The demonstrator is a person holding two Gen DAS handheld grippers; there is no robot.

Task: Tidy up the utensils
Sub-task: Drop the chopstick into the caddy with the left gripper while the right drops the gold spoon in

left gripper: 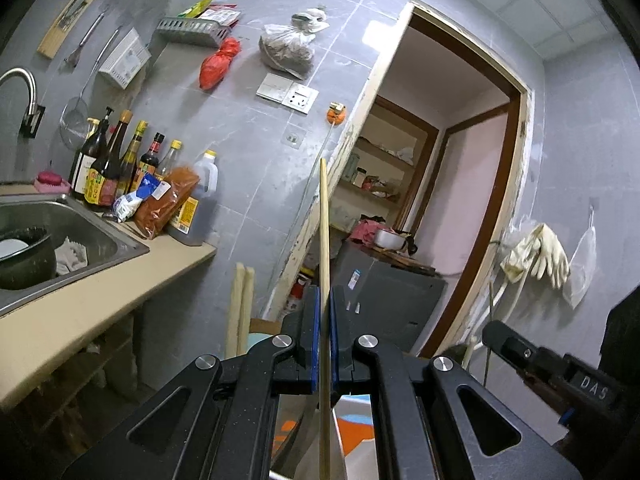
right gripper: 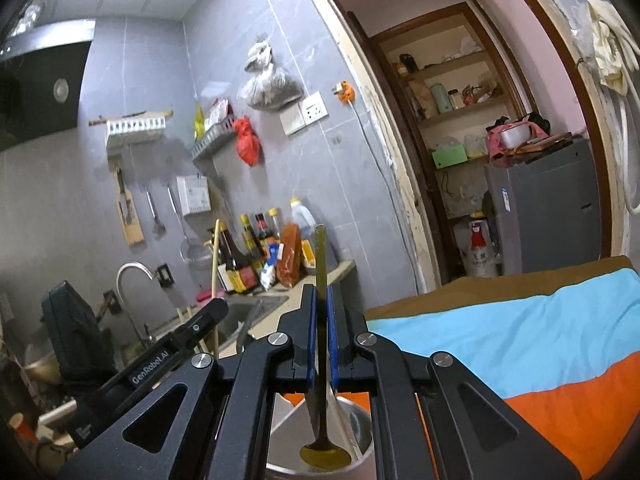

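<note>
My left gripper (left gripper: 325,300) is shut on a long wooden chopstick (left gripper: 325,232) that stands upright, its lower end reaching down toward a metal cup (left gripper: 356,440) below. My right gripper (right gripper: 321,296) is shut on the handle of a dark metal spoon (right gripper: 320,264). The spoon's bowl (right gripper: 326,458) hangs inside the metal cup (right gripper: 360,420) just below the fingers. The left gripper and its chopstick (right gripper: 216,264) show at the left of the right wrist view. The right gripper body (left gripper: 560,376) shows at the lower right of the left wrist view.
The cup stands on a blue and orange cloth (right gripper: 520,344). A counter (left gripper: 100,300) with a steel sink (left gripper: 60,232), faucet (left gripper: 24,84) and sauce bottles (left gripper: 120,164) is to the left. A doorway (left gripper: 460,200) with a grey fridge (right gripper: 548,208) lies ahead.
</note>
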